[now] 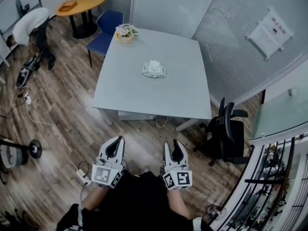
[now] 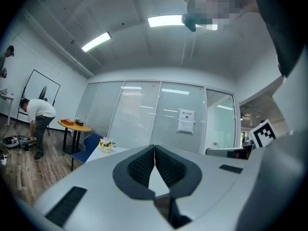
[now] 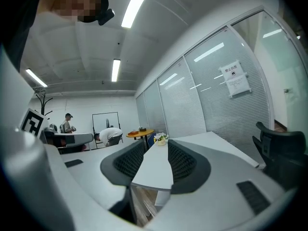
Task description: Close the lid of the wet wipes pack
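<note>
The wet wipes pack (image 1: 154,70) is a small white crumpled pack near the middle of the grey table (image 1: 183,95); a white flap on its top looks raised. Both grippers are held low in front of the person, well short of the table's near edge. My left gripper (image 1: 118,139) has its fingertips meeting, with nothing between them, as the left gripper view (image 2: 154,148) also shows. My right gripper (image 1: 172,144) stands open and empty; in the right gripper view (image 3: 156,146) the table shows through the gap. I cannot make out the pack in either gripper view.
A small flower pot (image 1: 126,33) stands at the table's far left corner, with a blue chair (image 1: 106,30) behind it. A black office chair (image 1: 226,134) is right of the table. A person (image 1: 31,25) bends over at far left beside a round orange table (image 1: 79,4). Cables cross the wooden floor.
</note>
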`<act>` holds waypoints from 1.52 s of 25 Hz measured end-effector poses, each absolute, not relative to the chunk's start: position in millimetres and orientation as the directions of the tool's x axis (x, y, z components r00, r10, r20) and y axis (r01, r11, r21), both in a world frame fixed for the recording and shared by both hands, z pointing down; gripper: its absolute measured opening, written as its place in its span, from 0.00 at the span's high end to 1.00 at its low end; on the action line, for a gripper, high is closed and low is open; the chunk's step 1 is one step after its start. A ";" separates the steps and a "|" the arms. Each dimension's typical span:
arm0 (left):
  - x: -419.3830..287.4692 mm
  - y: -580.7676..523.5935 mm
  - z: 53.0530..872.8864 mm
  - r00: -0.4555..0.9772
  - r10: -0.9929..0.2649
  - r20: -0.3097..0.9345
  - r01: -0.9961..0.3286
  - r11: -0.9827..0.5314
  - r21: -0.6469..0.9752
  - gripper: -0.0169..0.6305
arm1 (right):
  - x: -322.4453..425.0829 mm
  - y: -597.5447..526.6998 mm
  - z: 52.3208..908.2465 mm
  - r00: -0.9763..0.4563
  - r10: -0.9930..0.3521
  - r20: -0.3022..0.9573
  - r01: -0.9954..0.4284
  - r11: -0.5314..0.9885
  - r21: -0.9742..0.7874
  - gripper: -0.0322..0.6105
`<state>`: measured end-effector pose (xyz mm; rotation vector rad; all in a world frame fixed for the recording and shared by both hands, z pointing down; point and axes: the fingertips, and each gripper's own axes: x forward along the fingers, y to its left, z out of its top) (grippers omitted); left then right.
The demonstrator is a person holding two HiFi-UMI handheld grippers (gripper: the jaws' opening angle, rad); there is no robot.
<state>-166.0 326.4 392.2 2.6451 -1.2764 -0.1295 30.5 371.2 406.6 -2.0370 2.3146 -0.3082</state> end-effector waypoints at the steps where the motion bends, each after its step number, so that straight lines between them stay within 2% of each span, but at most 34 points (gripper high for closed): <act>1: -170.1 322.7 394.2 0.625 -0.780 0.007 -0.762 -0.608 0.222 0.94 | 25.9 368.5 408.6 -0.136 -0.986 0.100 -0.977 0.117 -0.177 0.69; 11: -157.9 253.8 421.6 0.645 -0.763 0.041 -0.744 -0.615 0.261 0.94 | 32.2 302.1 428.4 -0.158 -0.977 0.144 -0.976 0.132 -0.175 0.69; 23: -55.8 106.6 408.9 0.600 -0.800 0.025 -0.781 -0.578 0.238 0.94 | 124.6 122.1 433.9 -0.306 -0.942 0.140 -0.945 0.282 -0.169 0.69; 28: -38.4 66.0 409.1 0.600 -0.798 0.058 -0.784 -0.573 0.238 0.94 | 139.9 58.8 441.4 -0.341 -0.917 0.208 -0.940 0.328 -0.095 0.69; 38: -16.4 -60.3 436.0 0.630 -0.771 0.096 -0.758 -0.583 0.291 0.94 | 170.7 -106.6 510.5 -0.391 -0.831 0.395 -0.920 0.368 -0.137 0.69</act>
